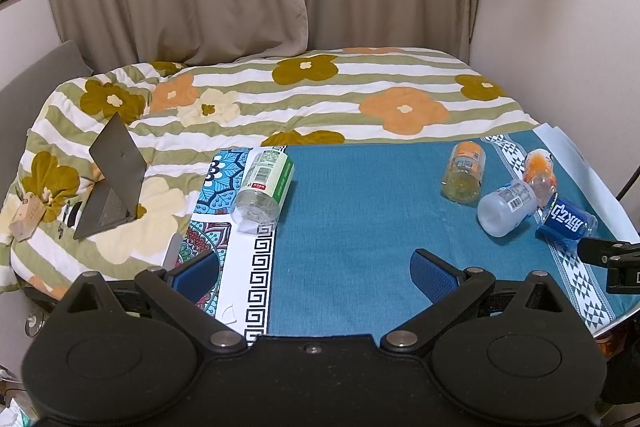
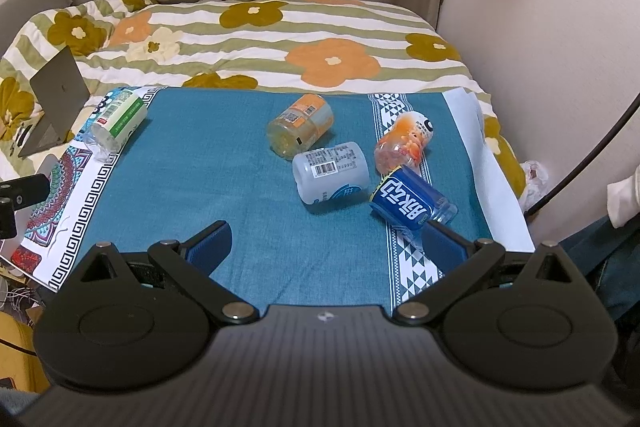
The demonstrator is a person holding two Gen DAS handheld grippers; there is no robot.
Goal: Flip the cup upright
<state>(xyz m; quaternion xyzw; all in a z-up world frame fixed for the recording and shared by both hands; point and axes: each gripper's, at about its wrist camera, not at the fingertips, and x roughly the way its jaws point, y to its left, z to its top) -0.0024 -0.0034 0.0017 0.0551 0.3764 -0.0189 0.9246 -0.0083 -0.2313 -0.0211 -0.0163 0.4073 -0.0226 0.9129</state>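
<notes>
With both hand-held grippers, left [image 1: 314, 269] and right [image 2: 326, 241], spread wide and empty, we approach the blue-labelled cup [image 2: 412, 203] lying on its side nearest the right one, gripping across its body before rotating it upright.

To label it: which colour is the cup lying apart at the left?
Clear with a green-and-white label; left wrist view shows it best.
</notes>
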